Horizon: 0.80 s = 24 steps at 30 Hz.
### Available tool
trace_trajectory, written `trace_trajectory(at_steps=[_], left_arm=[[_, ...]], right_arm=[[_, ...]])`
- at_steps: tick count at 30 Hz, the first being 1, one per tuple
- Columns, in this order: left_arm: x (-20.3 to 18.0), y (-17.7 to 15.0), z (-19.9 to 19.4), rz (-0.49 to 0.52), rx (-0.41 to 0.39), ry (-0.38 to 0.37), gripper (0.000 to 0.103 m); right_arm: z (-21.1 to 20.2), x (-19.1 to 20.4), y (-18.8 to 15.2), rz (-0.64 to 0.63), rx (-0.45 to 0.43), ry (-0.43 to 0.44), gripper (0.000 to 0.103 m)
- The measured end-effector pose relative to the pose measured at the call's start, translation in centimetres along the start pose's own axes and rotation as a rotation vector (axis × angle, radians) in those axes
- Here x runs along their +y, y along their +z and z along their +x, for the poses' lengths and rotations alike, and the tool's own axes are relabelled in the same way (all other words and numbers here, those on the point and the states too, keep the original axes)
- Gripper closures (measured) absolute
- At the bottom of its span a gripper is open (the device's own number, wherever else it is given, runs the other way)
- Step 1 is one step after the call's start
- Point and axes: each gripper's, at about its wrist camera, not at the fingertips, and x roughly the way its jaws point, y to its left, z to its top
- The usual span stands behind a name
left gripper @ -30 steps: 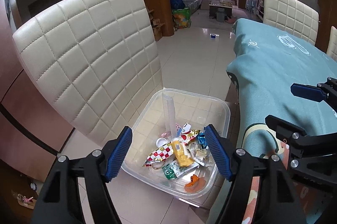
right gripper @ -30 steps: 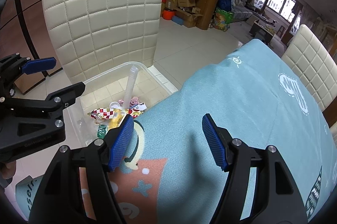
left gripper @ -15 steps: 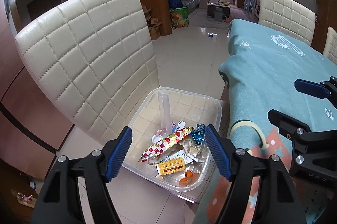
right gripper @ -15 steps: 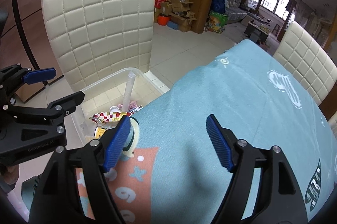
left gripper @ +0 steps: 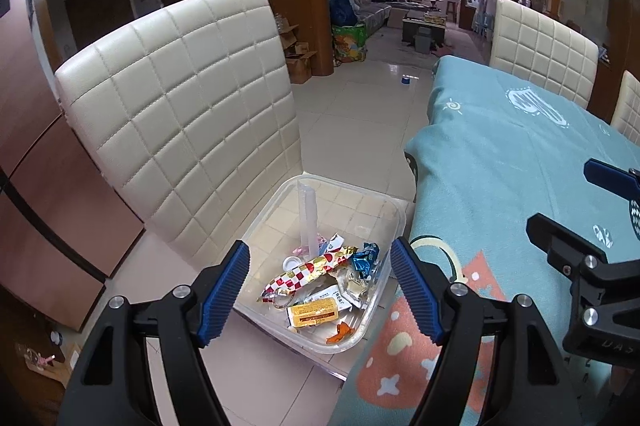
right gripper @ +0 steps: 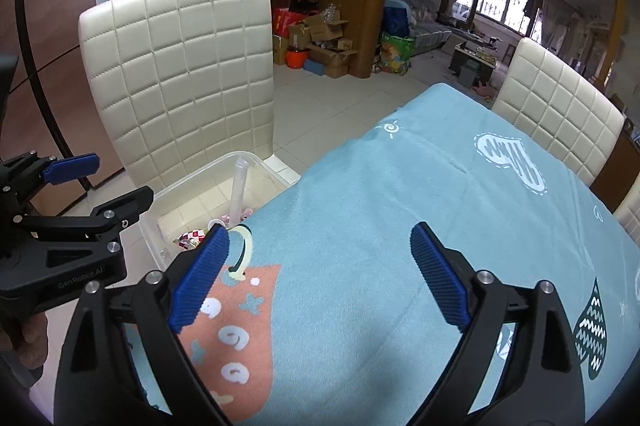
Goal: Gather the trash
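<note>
A clear plastic bin (left gripper: 384,310) stands on the floor beside the table; it holds several wrappers, among them a red-and-white checkered one (left gripper: 308,272), a yellow packet (left gripper: 314,312) and a clear tube (left gripper: 307,218). My left gripper (left gripper: 320,286) is open and empty above the bin. My right gripper (right gripper: 320,278) is open and empty over the teal tablecloth (right gripper: 400,226). The bin also shows in the right wrist view (right gripper: 192,190), partly hidden by the table edge. Each gripper appears at the edge of the other's view.
A cream quilted chair (left gripper: 180,114) stands right behind the bin. Two more cream chairs (right gripper: 560,106) stand at the table's far side. Tiled floor (left gripper: 360,114) runs toward a living room with boxes and a wooden cabinet (right gripper: 340,22).
Both grippers have pulled back and up from the bin. The yellow packet has dropped from upright between the left fingers to lying flat in the bin. Both stay open.
</note>
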Motion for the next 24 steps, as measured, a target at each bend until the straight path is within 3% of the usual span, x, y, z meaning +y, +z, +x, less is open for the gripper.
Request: trace_trajectory(at_steps=[7,13,24], left_arm=[[-0.4,-0.2,-1.9,0.012,-0.028,0.056,0.028],[-1.4,-0.7,-4.3,0.025,-0.060,0.057,0.028],[-3.0,-1.4,-8.5,0.029,-0.114,0.017,0.028]], right_arm=[[-1.2,0.1,-0.6,0.024,0.014,-0.043,0.007],[-3.4,-1.2,-1.5,0.149,0.057,-0.084,0.004],[-10.8,-2.8,-3.2,0.244,-0.045,-0.194,0.004]])
